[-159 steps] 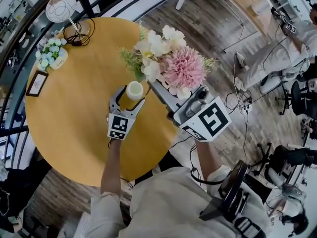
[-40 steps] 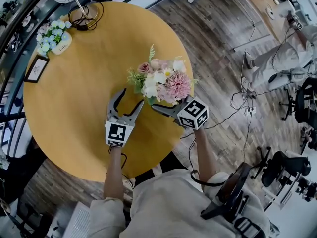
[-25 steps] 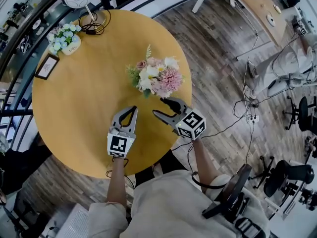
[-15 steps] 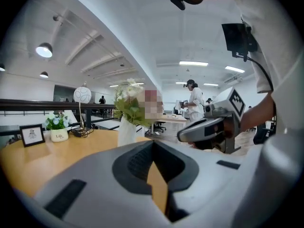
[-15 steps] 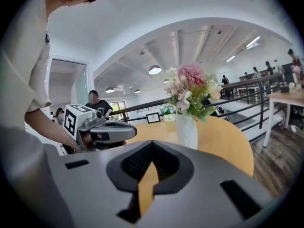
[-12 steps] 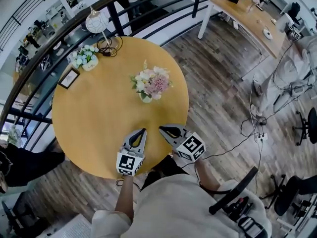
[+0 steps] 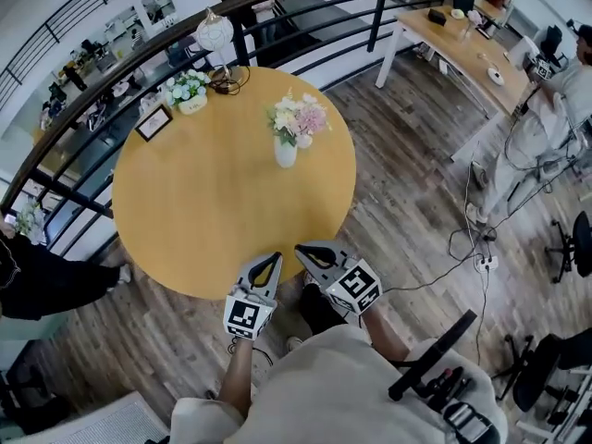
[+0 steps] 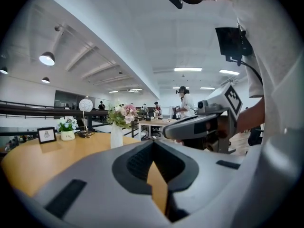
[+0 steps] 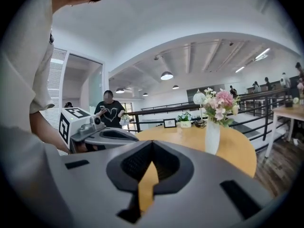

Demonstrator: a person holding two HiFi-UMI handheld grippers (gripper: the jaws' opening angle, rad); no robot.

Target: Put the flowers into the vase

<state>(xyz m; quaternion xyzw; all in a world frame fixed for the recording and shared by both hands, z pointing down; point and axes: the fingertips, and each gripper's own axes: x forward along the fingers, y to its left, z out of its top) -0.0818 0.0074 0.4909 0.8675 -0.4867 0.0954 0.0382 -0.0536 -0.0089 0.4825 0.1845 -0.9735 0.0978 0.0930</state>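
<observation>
Now, round yellow wooden table [image 7: 185,202] fills centre-left. Your left gripper [image 7: 273,258], lower centre: jaws pressed together, empty. Pink-and-white flower bunch [image 7: 298,118] stands upright in slim white vase [image 7: 286,150], upper centre. Then your right gripper [image 7: 301,248]: likewise closed, empty. Task looks done; keep both well apart from vase.

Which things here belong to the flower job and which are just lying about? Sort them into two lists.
Job in hand:
- flowers, already standing in the white vase
- left tongs and right tongs, both shut and empty

Lying about, at the table's far edge:
- small potted flowers
- picture frame
- globe lamp
</observation>
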